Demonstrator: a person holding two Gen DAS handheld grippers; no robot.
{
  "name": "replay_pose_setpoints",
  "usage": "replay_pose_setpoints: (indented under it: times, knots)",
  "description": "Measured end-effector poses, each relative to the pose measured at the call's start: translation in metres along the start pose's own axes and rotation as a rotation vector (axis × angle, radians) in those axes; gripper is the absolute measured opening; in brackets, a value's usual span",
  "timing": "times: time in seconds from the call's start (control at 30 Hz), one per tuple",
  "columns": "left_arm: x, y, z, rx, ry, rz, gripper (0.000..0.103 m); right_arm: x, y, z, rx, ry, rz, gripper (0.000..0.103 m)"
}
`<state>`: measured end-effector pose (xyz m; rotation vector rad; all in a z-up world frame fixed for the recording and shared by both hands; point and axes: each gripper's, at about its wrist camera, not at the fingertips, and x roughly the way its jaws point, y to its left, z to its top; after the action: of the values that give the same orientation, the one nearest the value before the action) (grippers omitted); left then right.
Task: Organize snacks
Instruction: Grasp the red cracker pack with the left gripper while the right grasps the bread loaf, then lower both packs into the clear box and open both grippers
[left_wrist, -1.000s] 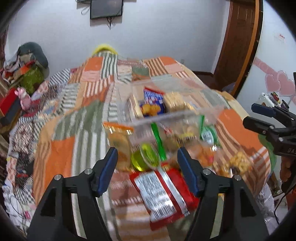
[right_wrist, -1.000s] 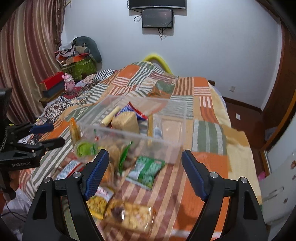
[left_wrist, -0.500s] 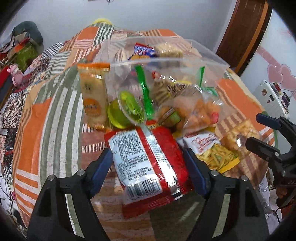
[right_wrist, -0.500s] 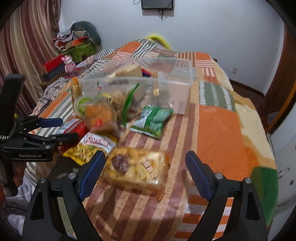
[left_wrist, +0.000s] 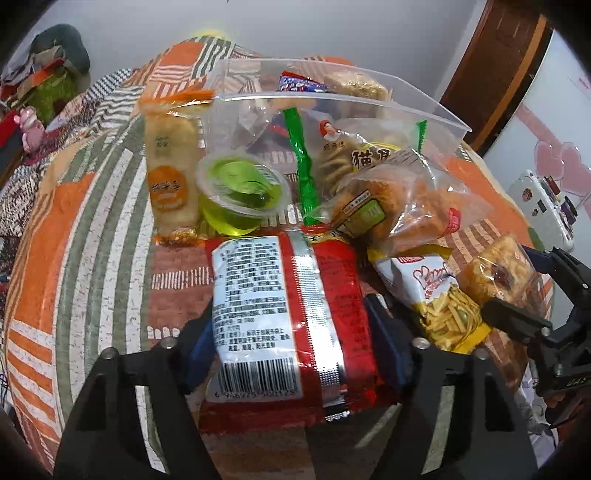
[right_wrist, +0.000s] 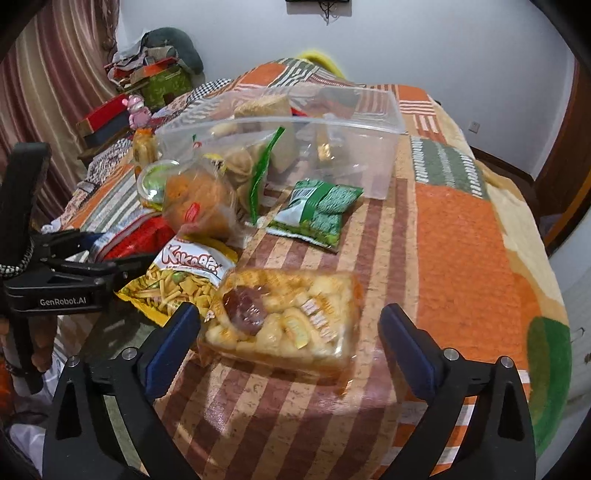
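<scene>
A red snack packet (left_wrist: 291, 314) lies barcode up on the patchwork quilt (right_wrist: 461, 240). My left gripper (left_wrist: 290, 325) is closing on it, and both blue pads touch its long edges. In the right wrist view the left gripper (right_wrist: 114, 247) shows at the left with the red packet (right_wrist: 144, 236) between its fingers. A clear packet of puffed snacks (right_wrist: 280, 314) lies between the jaws of my right gripper (right_wrist: 288, 315), which are opening wide and stand clear of it. Behind both is a clear plastic box (right_wrist: 388, 122) holding several snacks.
Against the box lie a green jelly cup (left_wrist: 240, 192), a yellow cracker packet (left_wrist: 171, 177), an orange bread bag (right_wrist: 199, 199), a yellow chips bag (right_wrist: 184, 273) and a green packet (right_wrist: 317, 212). The bed's edge runs just below both grippers. A pink toy (right_wrist: 136, 109) and clutter sit far left.
Both grippers have come down toward the quilt. The left jaws widened, then drew in onto the red packet. The right jaws spread wider around the puffed-snack packet.
</scene>
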<state>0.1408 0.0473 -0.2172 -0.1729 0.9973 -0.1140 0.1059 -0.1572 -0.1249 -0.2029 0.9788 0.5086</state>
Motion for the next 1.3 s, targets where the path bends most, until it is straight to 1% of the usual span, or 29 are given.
replay_pose_setpoints:
  times: [0.03, 0.1, 0.13, 0.2, 0.23, 0.33, 0.53, 0.67, 0.8, 1.03, 1.3]
  knots:
    - [-0.001, 0.000, 0.000, 0.001, -0.002, -0.003, 0.068, 0.002, 0.001, 0.000, 0.001, 0.005, 0.002, 0.098]
    - [-0.004, 0.000, -0.002, 0.001, -0.008, -0.007, 0.067, 0.003, 0.001, 0.001, 0.006, 0.004, -0.004, 0.098]
    - [-0.005, 0.000, -0.002, 0.004, -0.010, -0.007, 0.067, 0.003, 0.001, 0.002, 0.007, 0.003, -0.008, 0.096]
    - [-0.009, -0.002, -0.005, 0.018, -0.017, 0.002, 0.067, 0.003, 0.000, 0.003, 0.011, -0.001, -0.008, 0.088]
    - [-0.010, -0.003, -0.006, 0.024, -0.021, 0.008, 0.067, 0.002, -0.001, 0.003, 0.013, -0.001, 0.003, 0.077]
    - [-0.017, -0.005, -0.007, 0.036, -0.031, 0.017, 0.067, 0.000, -0.003, 0.003, 0.022, -0.004, 0.007, 0.074]
    - [-0.036, -0.002, -0.004, 0.025, -0.069, 0.033, 0.067, -0.009, -0.011, 0.003, 0.046, -0.029, -0.001, 0.072]
    - [-0.053, 0.002, 0.001, 0.012, -0.110, 0.034, 0.067, -0.019, -0.018, 0.008, 0.059, -0.063, -0.017, 0.072]
    - [-0.066, -0.001, 0.009, 0.025, -0.149, 0.043, 0.067, -0.029, -0.027, 0.015, 0.080, -0.100, -0.028, 0.072]
    - [-0.079, -0.001, 0.035, 0.033, -0.212, 0.044, 0.067, -0.043, -0.037, 0.036, 0.101, -0.170, -0.044, 0.072]
    - [-0.081, 0.000, 0.074, 0.043, -0.266, 0.045, 0.067, -0.046, -0.041, 0.064, 0.098, -0.231, -0.055, 0.072]
